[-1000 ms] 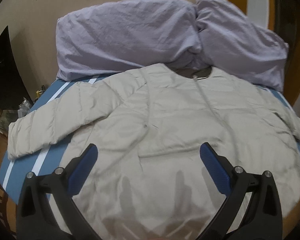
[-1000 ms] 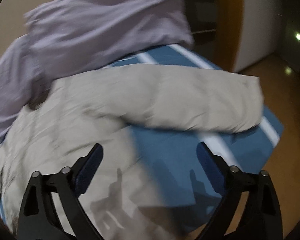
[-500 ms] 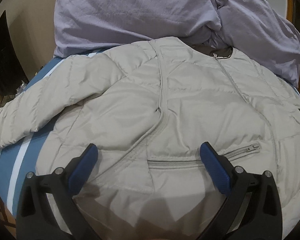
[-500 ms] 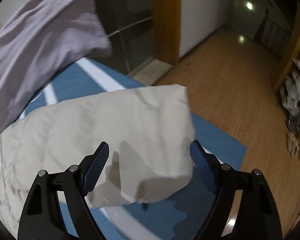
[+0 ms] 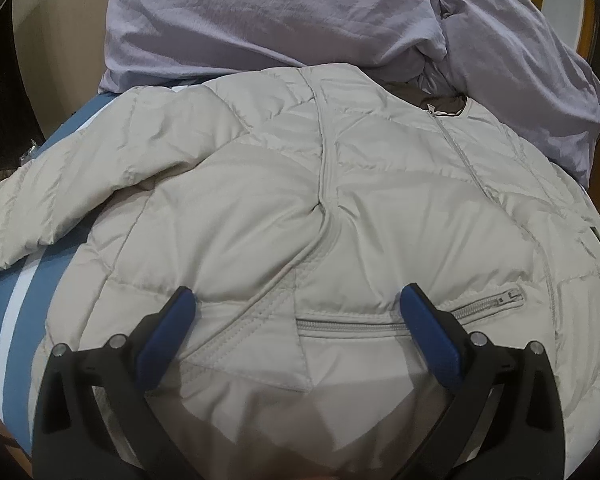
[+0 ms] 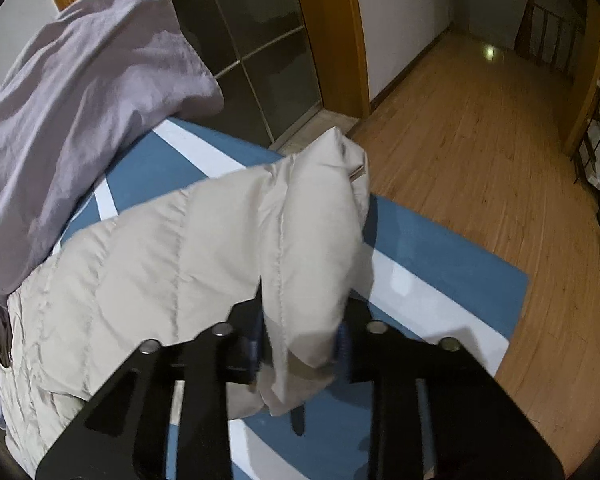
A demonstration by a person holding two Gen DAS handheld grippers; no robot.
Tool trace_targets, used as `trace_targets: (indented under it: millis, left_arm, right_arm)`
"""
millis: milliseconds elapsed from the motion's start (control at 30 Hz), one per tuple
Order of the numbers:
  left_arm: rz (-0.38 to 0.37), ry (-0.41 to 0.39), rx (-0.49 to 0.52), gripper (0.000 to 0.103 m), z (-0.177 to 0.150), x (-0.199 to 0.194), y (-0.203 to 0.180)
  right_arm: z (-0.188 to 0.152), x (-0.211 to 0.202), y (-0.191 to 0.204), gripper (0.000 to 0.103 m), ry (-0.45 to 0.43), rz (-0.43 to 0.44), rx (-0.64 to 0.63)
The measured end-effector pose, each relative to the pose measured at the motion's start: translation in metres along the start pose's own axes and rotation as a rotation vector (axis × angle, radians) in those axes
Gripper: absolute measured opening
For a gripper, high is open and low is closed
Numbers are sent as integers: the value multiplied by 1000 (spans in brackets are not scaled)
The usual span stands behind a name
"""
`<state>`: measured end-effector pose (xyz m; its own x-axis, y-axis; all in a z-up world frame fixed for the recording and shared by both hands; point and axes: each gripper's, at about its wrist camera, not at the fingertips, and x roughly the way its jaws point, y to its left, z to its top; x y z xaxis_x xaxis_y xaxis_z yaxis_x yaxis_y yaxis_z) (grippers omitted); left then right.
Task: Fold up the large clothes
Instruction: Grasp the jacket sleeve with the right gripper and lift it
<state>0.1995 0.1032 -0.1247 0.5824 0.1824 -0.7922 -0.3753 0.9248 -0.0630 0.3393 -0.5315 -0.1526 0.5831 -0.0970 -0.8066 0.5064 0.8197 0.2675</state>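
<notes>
A pale beige quilted jacket (image 5: 340, 208) lies front up on a blue bed sheet with white stripes (image 5: 16, 312); its left sleeve (image 5: 60, 200) stretches out to the left. My left gripper (image 5: 296, 312) is open, just above the jacket's lower front by the pocket zip (image 5: 380, 320), touching nothing. In the right wrist view the jacket's right sleeve (image 6: 220, 232) runs toward the bed's corner. My right gripper (image 6: 300, 344) is shut on the sleeve's cuff end (image 6: 312, 264), which bunches up between the blue pads.
A lilac duvet and pillow (image 5: 300, 12) are heaped at the bed's head, touching the jacket's collar. The bed's corner (image 6: 512, 292) drops to a wooden floor (image 6: 480, 140). A dark glass sliding door (image 6: 260, 40) stands behind the bed.
My right gripper has moved onto the right sleeve's end and closed on it. My left gripper has moved lower and closer to the jacket's front, still open.
</notes>
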Motion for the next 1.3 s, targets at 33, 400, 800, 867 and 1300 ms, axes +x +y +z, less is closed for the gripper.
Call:
trace_targets:
  millis: [33,400,800,867,1300]
  left_arm:
    - [-1,1,-1,101,0,0,0]
    - [-19,3,-13,101,0,0,3]
    - [-41,2,-28,101,0,0,6]
    - [-44,2,-30,101,0,0,6]
    - [-59,2,-40,101,0,0,9]
  right_arm:
    - [2,-4,4,25,-13,-7,-9]
    - [12,-51,122,21,-128,23,-223]
    - [-68,-55,313,21,-78,179,-583]
    - [-86,-52,334,21,-63,191,-622]
    - [-182,-74,417,20,78,419,-771]
